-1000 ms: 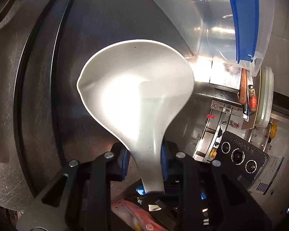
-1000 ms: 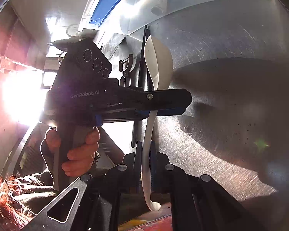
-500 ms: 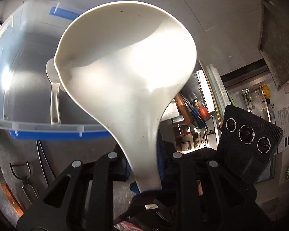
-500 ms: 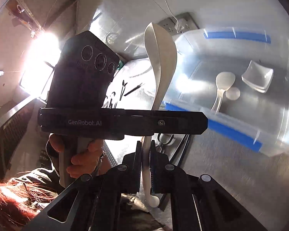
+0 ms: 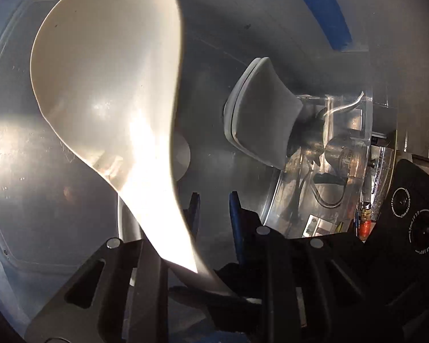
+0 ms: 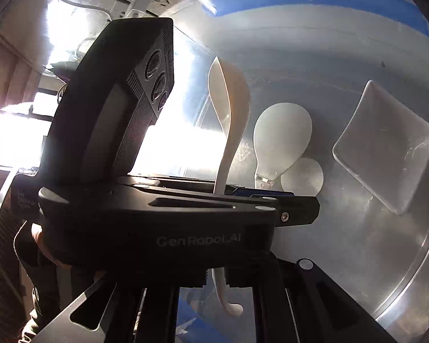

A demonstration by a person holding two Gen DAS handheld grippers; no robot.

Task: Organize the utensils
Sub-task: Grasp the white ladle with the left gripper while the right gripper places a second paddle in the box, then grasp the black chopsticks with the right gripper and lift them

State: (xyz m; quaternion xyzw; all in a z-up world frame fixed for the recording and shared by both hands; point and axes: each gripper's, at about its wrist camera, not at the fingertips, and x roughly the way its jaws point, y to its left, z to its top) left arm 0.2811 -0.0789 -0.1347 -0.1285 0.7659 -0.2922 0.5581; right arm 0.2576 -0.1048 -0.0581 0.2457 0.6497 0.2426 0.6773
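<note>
Left wrist view: half a second ago the white spoon point(image 5: 105, 108) was clamped upright between the blue pads point(image 5: 234, 214) of the left gripper point(image 5: 213, 214), above the rim of the clear plastic bin point(image 5: 323, 8); now those fingers stand spread with a plain gap between them, and the spoon leans off to the left of the gap, its handle running down past the left finger. The camera has also dropped inside the bin, whose floor and blue-taped wall fill the frame.

Right wrist view shows the same spoon point(image 6: 228, 114) edge-on, its handle passing behind the left gripper's body point(image 6: 180, 217) and coming out below with its knobbed end hanging free near the right gripper point(image 6: 217, 280). That gripper's tips are largely hidden by the other tool, so whether it pinches the handle cannot be told; it may be the only thing holding it.

The spoon is glossy off-white with a broad, deep, rounded bowl narrowing to a flat curved handle. On the bin floor beyond it lie a second white spoon point(image 6: 281, 140), a small round disc point(image 6: 303, 177) touching that spoon's neck, and a square translucent dish point(image 6: 386, 145) lying apart to the right.
</note>
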